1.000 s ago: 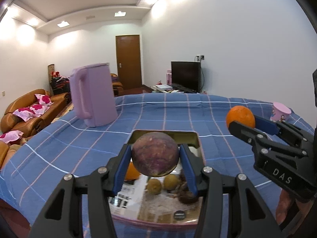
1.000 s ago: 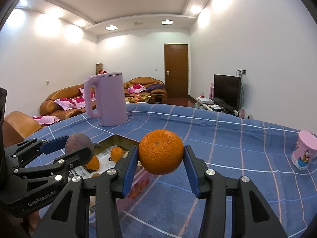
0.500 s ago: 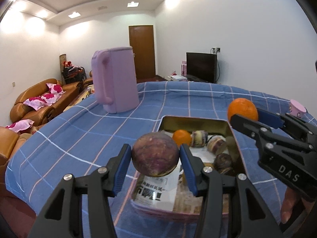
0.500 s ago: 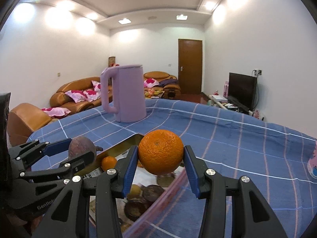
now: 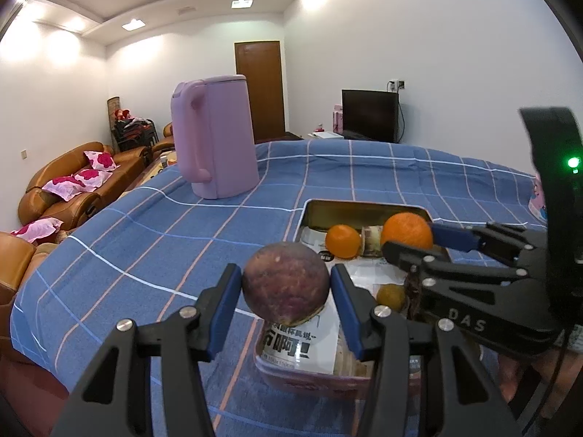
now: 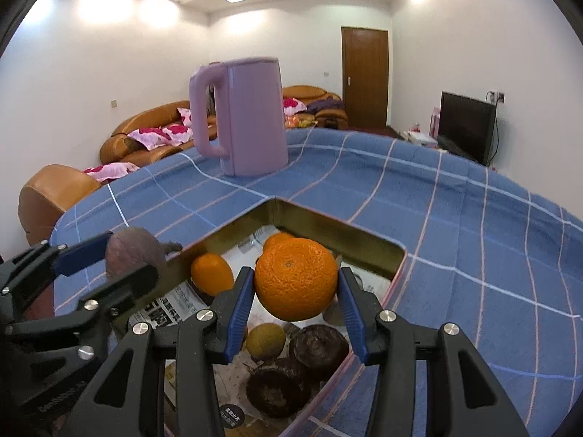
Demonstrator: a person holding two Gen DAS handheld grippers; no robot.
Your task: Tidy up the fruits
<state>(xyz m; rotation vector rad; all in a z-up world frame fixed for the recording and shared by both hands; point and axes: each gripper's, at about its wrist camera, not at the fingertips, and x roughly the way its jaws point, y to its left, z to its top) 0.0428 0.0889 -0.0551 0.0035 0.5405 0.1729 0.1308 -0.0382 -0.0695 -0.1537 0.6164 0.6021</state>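
left wrist view: "das"-marked right gripper [image 5: 408, 242] pinches orange [image 5: 407, 231], left gripper [image 5: 286, 293] pinches purple fruit [image 5: 286, 283].

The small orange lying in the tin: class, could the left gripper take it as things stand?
Probably not: the left gripper is shut on a purple fruit, so the small orange in the tin stays out of its grasp.

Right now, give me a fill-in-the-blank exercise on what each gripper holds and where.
1. The left gripper is clamped on a round ___ fruit.
2. The right gripper grips a ___ citrus fruit.
3. Both hang above the rectangular metal ___, lined with newspaper.
4. The tall lilac plastic kettle stands on a ___ checked tablecloth.

Missing words: purple; orange; tin; blue
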